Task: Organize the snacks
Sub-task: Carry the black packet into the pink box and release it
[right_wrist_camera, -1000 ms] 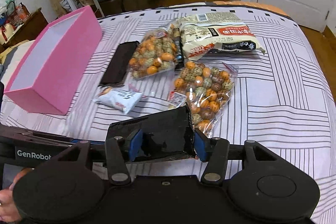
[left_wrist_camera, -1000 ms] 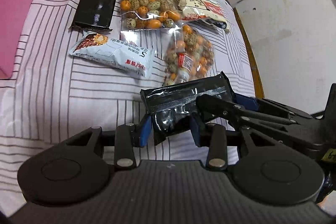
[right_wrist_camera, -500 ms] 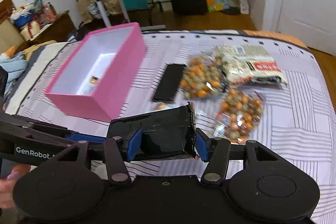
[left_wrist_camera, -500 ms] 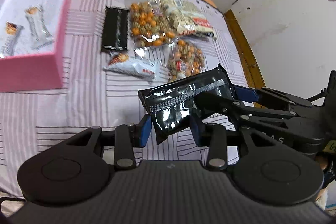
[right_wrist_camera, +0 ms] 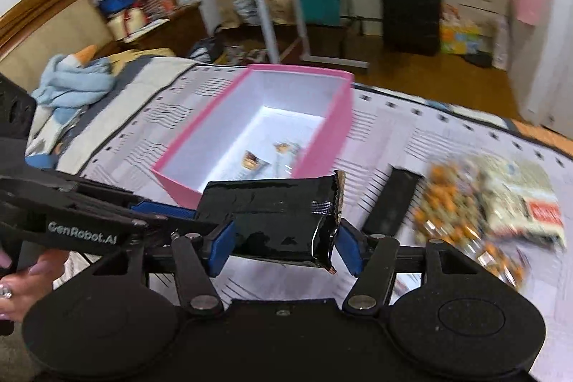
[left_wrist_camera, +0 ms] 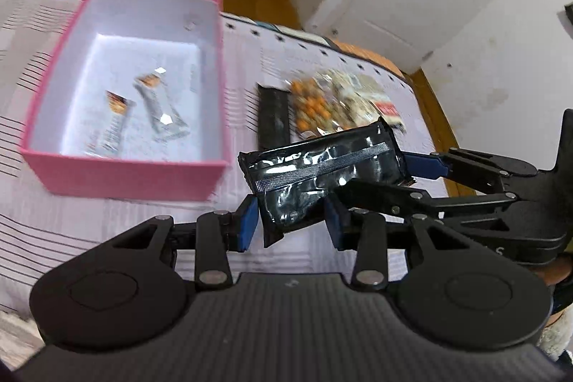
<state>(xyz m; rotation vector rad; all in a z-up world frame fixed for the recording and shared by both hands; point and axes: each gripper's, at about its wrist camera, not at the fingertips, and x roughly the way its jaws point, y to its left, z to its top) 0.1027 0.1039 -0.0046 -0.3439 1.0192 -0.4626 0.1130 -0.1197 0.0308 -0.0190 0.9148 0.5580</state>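
Left wrist view: left gripper (left_wrist_camera: pixel 290 227) and right gripper (left_wrist_camera: pixel 401 163) both clenching a black snack packet (left_wrist_camera: pixel 322 172) aloft, right of a pink box (left_wrist_camera: pixel 125 174) holding two bars (left_wrist_camera: pixel 157 110); right wrist view: right gripper (right_wrist_camera: pixel 283 244) gripping the packet (right_wrist_camera: pixel 275 221), box (right_wrist_camera: pixel 322 145) lying beyond, bagged snacks (right_wrist_camera: pixel 480 199) sitting far right.

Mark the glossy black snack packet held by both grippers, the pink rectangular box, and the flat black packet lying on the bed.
Glossy black snack packet (left_wrist_camera: pixel 322 174), left wrist view, front face.
Pink rectangular box (right_wrist_camera: pixel 324 145), right wrist view, right wall.
Flat black packet (right_wrist_camera: pixel 392 203), right wrist view, middle.

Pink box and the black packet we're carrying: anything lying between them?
No. In the left wrist view only bare striped bedsheet separates the pink box from the black packet, held by both grippers.
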